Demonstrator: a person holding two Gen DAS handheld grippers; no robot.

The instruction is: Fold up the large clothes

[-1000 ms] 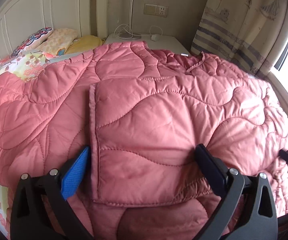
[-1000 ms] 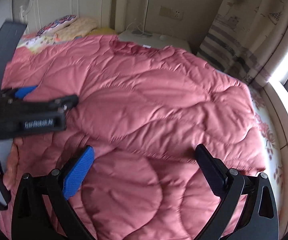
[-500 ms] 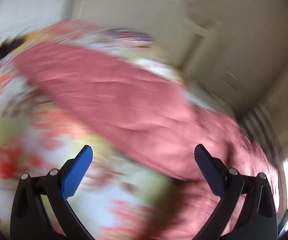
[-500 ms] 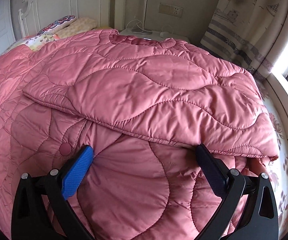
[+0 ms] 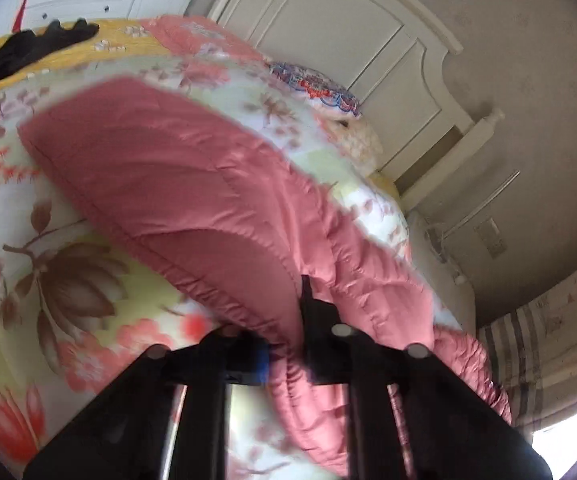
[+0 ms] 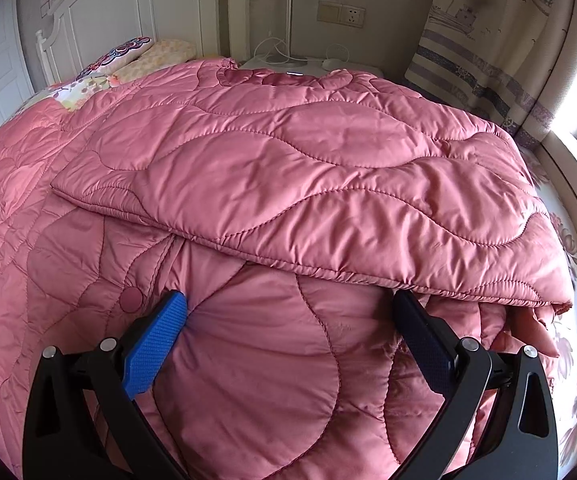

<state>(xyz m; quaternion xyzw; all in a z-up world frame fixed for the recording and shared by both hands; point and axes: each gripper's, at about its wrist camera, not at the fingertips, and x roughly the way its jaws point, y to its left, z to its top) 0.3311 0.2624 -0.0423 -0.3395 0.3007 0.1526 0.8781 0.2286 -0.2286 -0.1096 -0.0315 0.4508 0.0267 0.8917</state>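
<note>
A large pink quilted coat [image 6: 308, 168] lies spread on the bed, one side folded over its middle. My right gripper [image 6: 288, 300] hovers open just above the coat's lower front, beside a round snap button [image 6: 130, 299], with nothing between its fingers. In the left wrist view a long pink part of the coat [image 5: 192, 200], probably a sleeve, stretches across the floral bedsheet [image 5: 48, 272]. My left gripper [image 5: 284, 344] is shut on the gathered edge of this part, and pink fabric bunches out between the jaws. The view is tilted and a little blurred.
A white headboard [image 5: 368, 40] and patterned pillows [image 6: 128, 54] stand at the bed's head. A bedside table with cables [image 6: 288, 60], a wall socket [image 6: 342, 14], and a striped curtain [image 6: 488, 60] are behind. A black garment [image 5: 20, 52] lies on yellow bedding.
My left gripper swung away from the folded side to the coat's outstretched part, rolled, and shut on its edge. It has left the right wrist view. The right gripper stayed put.
</note>
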